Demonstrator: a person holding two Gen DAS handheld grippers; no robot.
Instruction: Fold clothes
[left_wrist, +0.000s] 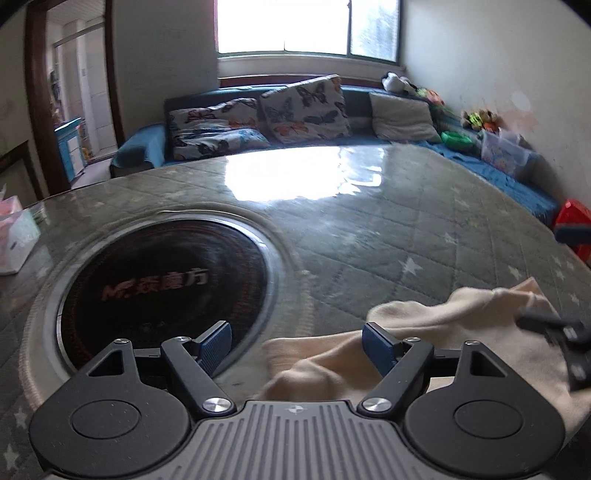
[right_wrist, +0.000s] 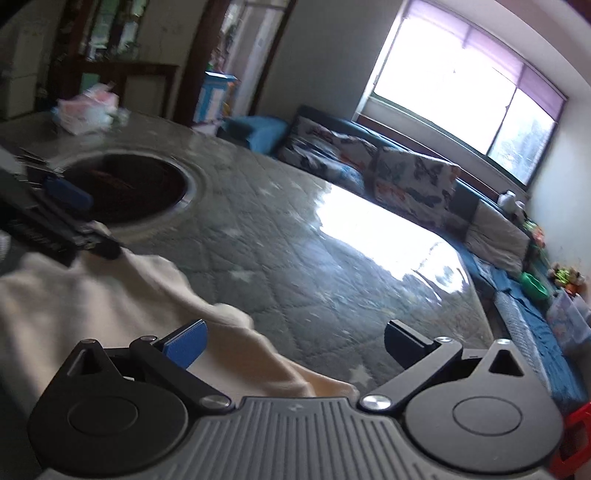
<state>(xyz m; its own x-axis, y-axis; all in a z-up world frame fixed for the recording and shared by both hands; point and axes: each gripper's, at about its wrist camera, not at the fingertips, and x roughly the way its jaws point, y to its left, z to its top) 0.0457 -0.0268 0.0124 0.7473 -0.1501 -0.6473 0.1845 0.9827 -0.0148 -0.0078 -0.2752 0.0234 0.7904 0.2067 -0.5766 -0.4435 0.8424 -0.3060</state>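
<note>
Lying rumpled at the lower right of the left view, the cream garment (left_wrist: 436, 332) looks soft, light and floppy (likely to sag). Both the left gripper (left_wrist: 297, 345) and right gripper (right_wrist: 295, 345) gape empty; a hem edge seems the best hold.

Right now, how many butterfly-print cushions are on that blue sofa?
2. One butterfly cushion lies slumped at the sofa's left end; the other stands propped against the backrest just right of it. A plain grey cushion sits further right. Others may be hidden.

Soft matt cream garment (left_wrist: 424, 332) on glossy quilted tabletop (left_wrist: 369, 229)
</note>
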